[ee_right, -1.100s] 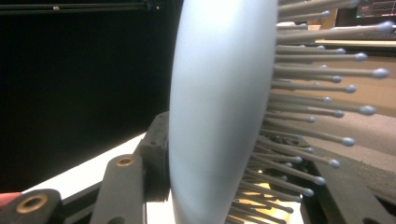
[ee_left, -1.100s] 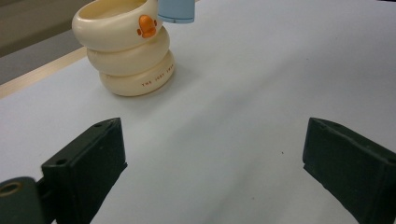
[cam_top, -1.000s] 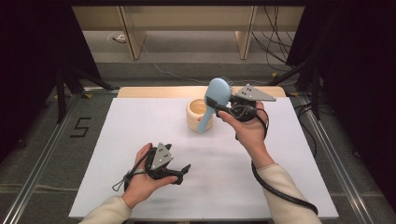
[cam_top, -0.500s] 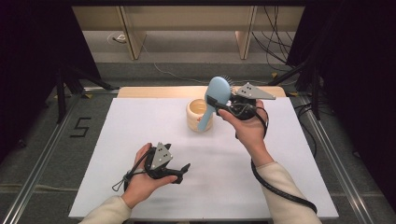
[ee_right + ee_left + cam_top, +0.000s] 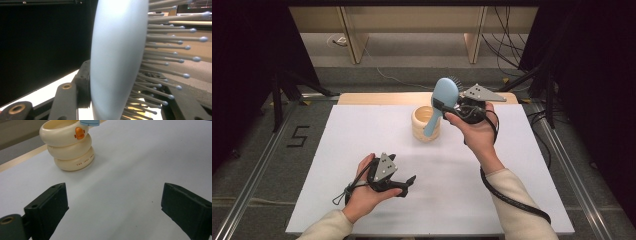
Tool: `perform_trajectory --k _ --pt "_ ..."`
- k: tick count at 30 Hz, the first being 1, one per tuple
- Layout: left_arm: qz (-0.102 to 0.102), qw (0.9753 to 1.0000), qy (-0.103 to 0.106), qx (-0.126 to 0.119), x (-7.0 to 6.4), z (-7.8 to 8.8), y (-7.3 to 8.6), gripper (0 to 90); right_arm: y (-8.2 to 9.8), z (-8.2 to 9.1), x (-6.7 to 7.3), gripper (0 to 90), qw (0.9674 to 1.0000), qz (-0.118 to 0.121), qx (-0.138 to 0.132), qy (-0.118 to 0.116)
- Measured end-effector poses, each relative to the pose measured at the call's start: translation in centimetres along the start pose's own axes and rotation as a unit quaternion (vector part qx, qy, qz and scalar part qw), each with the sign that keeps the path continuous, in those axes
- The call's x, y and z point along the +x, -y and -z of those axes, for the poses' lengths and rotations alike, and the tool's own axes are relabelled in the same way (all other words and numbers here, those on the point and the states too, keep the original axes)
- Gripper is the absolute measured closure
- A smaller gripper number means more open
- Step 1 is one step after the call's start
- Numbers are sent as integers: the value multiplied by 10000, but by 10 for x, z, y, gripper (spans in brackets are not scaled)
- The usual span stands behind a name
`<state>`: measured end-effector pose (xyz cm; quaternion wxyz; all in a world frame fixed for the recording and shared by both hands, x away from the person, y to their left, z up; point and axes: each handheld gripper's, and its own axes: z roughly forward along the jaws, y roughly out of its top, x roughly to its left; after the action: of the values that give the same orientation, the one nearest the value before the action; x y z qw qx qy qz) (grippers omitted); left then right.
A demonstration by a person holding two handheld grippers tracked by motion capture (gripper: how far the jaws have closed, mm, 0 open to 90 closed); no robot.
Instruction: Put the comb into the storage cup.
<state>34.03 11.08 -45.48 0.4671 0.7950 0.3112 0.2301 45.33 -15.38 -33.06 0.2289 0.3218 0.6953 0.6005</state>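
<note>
Pale-blue plastic marks the hairbrush (image 5: 441, 102), which is clamped at its neck by the right gripper (image 5: 447, 109), just right of the frame's centre in the high view, with its handle angled down into the mouth of the cream duck-faced cup (image 5: 426, 124). In the right gripper view the brush head (image 5: 117, 57) is seen pinched between the jaws, bristles pointing right. For a clean drop, the handle should be lowered further inside the rim before the grip is eased, lest the light cup be tipped. The left gripper (image 5: 404, 183) is held open and empty over the white tabletop (image 5: 522, 165) at lower left, well apart from the cup; nothing stands in the way.
</note>
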Motion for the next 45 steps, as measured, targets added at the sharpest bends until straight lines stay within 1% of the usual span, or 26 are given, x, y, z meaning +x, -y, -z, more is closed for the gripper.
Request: perform_trajectory --k 11,16,26,45 --pt "-2 10000 -3 0 0 0 0 65 -7 -2 -4 511 10000 17 8 59" --pt "-16 10000 1 11 0 0 0 66 -8 -3 -6 511 10000 22 10 72" --pt "-21 10000 -8 7 0 0 0 66 -9 -6 -9 510 9999 -41 63 89" --pt "-20 10000 -6 9 0 -1 0 66 -16 -10 -12 510 9998 -24 49 173"
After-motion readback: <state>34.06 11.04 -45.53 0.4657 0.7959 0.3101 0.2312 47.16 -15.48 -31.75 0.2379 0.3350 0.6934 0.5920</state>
